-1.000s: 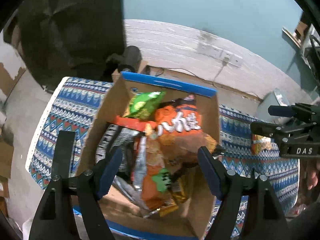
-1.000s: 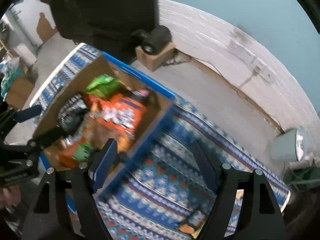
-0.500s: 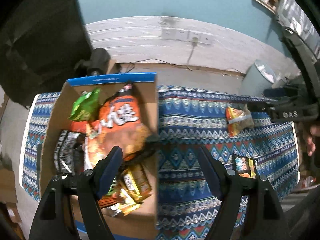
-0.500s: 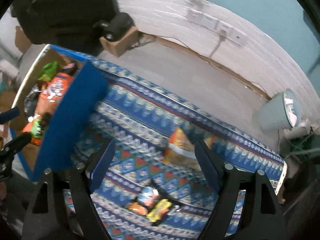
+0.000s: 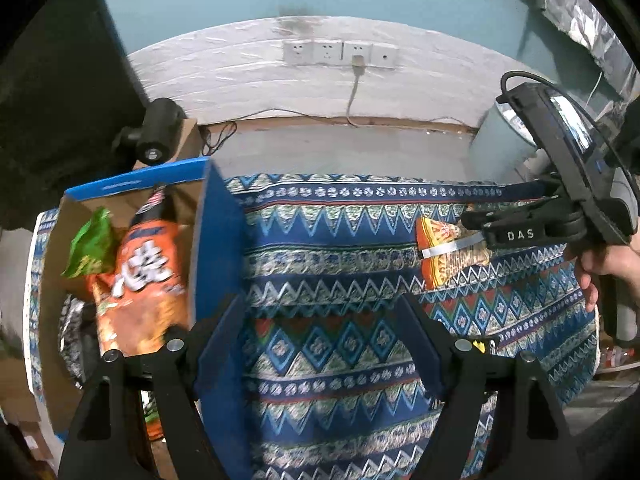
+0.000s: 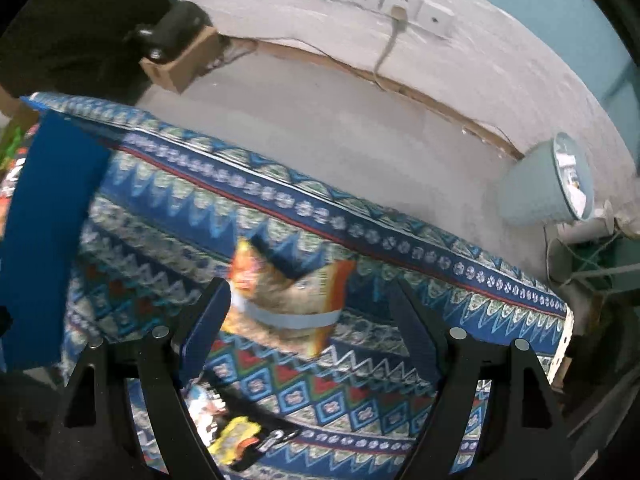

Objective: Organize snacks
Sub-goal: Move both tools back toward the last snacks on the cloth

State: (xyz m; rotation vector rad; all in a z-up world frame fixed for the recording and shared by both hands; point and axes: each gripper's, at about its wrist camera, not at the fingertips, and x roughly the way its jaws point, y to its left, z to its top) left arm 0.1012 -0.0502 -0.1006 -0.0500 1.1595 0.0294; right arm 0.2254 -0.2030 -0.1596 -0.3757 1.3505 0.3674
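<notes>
A cardboard box with blue outer walls [image 5: 218, 248] stands at the left of the patterned cloth and holds several snack bags, among them a large orange one [image 5: 140, 276] and a green one [image 5: 90, 248]. An orange snack packet with a pale band [image 5: 444, 256] lies on the cloth at the right; it also shows in the right wrist view [image 6: 288, 304]. My right gripper [image 6: 308, 312] is open just above it, packet between the fingers. My left gripper [image 5: 324, 328] is open and empty over the cloth beside the box. A small yellow packet [image 6: 236, 436] lies near the front edge.
The table wears a blue patterned cloth [image 5: 340, 240]. Beyond its far edge are grey floor, a pale bin [image 6: 540, 192], a small cardboard box with a black device [image 6: 180, 52] and wall sockets [image 5: 340, 52]. The box's blue wall [image 6: 44, 184] stands left of my right gripper.
Both grippers have swung right, away from above the box. My right gripper has come down over the orange packet, which now lies between its open fingers. My left gripper now hovers over bare cloth.
</notes>
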